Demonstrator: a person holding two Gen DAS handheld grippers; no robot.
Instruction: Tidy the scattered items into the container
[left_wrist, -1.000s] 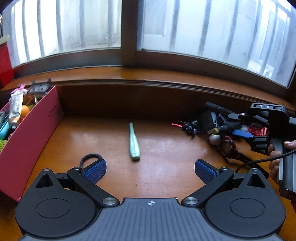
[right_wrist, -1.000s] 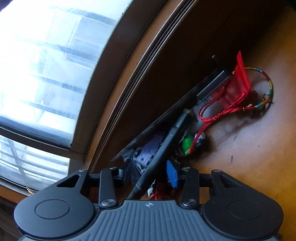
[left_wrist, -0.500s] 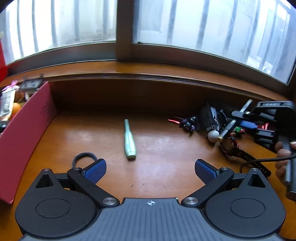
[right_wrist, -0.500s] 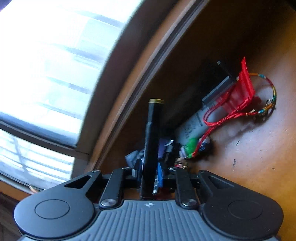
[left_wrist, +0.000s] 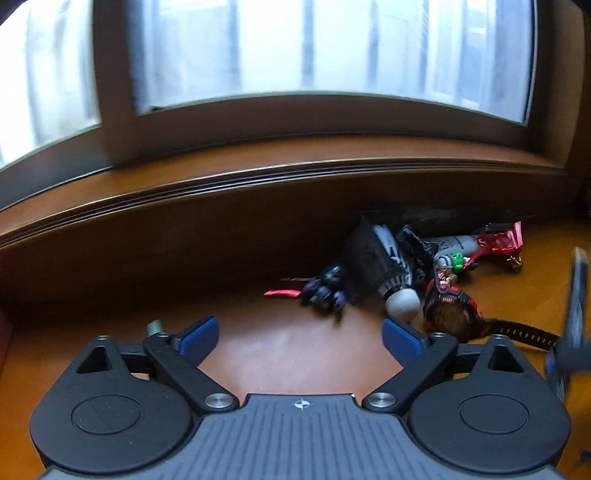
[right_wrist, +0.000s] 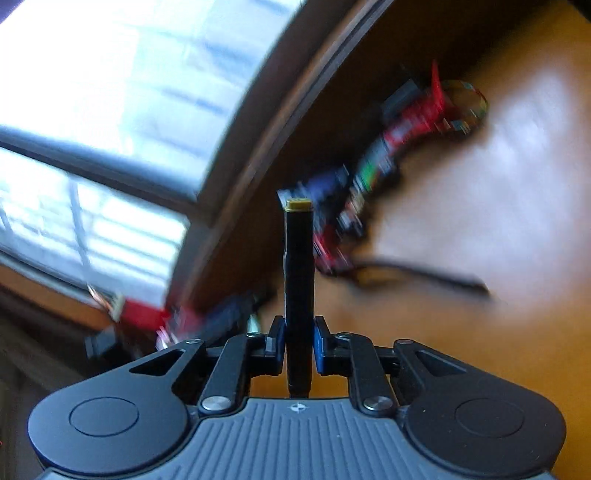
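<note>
My right gripper (right_wrist: 299, 339) is shut on a black pen with a gold end (right_wrist: 298, 266) and holds it upright above the wooden ledge. My left gripper (left_wrist: 300, 338) is open and empty, low over the ledge. Ahead of it lies a pile of small items: a black shuttlecock with a white tip (left_wrist: 384, 269), a purple toy figure (left_wrist: 327, 286), a red-and-black watch (left_wrist: 452, 312), a white tube (left_wrist: 456, 243) and a red wrapper (left_wrist: 504, 240). The tip of a pale green pen (left_wrist: 154, 326) shows behind the left finger. The right wrist view shows the same pile blurred (right_wrist: 354, 206).
A raised wooden sill and a window run along the back (left_wrist: 295, 166). A blurred dark and blue shape (left_wrist: 576, 325) stands at the right edge of the left wrist view. A red box (right_wrist: 142, 314) shows blurred at the left of the right wrist view.
The right gripper has lifted the black pen out of the pile and swung away. The left gripper has moved right toward the pile; the pink box has left its view.
</note>
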